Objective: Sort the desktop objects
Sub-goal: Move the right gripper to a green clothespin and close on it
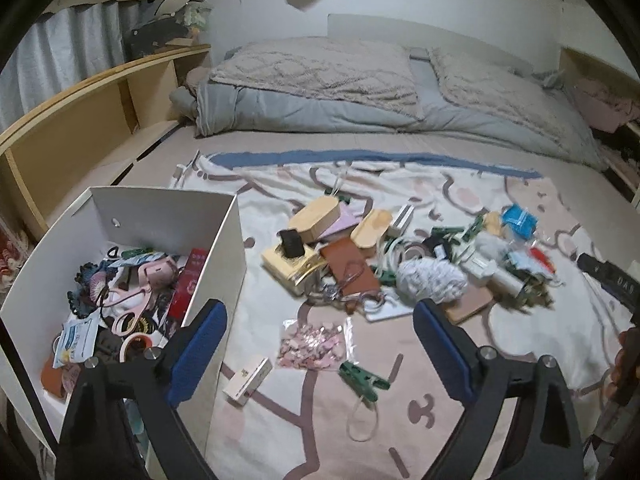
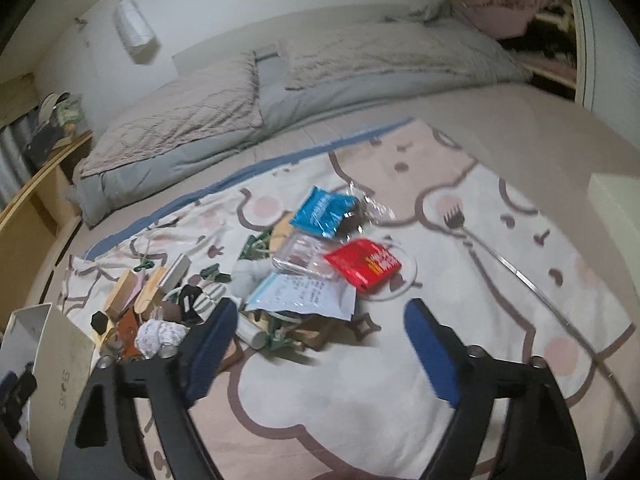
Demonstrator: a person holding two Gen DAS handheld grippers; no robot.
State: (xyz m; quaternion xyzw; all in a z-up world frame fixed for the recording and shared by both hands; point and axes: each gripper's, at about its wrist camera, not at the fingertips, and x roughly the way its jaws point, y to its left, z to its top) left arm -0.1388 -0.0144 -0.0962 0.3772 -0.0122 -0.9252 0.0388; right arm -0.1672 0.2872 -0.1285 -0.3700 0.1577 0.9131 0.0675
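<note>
- The left gripper (image 1: 320, 344) hovers over the patterned blanket (image 1: 400, 420), its blue-padded fingers (image 1: 198, 348) spread wide with nothing between them.
- The right gripper (image 2: 320, 344) is likewise spread wide and empty above the same blanket (image 2: 340, 408), in a slightly blurred view.
- Just ahead of the left gripper lie a clear bag of pink pieces (image 1: 314, 344), a green clothespin (image 1: 362, 380) with a white loop of cord, and a small white box (image 1: 248, 376); the right wrist view shows none of these three.
- Only the left wrist view looks down into the white sorting box (image 1: 224, 264), which holds pink scissors (image 1: 128, 312), a red package (image 1: 188, 280) and other small things; the right wrist view catches just its outer wall (image 2: 60, 360) at the lower left.
- Further out, the main unsorted pile sits mid-blanket: a yellow box (image 1: 288, 268), a brown leather pouch (image 1: 350, 268), wooden cases (image 1: 316, 216) and a ball of pale yarn (image 1: 432, 280).
- The right wrist view shows the far side of that pile more clearly: a red packet (image 2: 362, 264), a blue packet (image 2: 322, 210) and a printed paper sheet (image 2: 308, 294).
- A fork (image 2: 476, 240) lies apart on the blanket to the right, seen only by the right camera.
- Beyond everything, a folded grey duvet (image 1: 340, 96) lies across the head of the bed.
</note>
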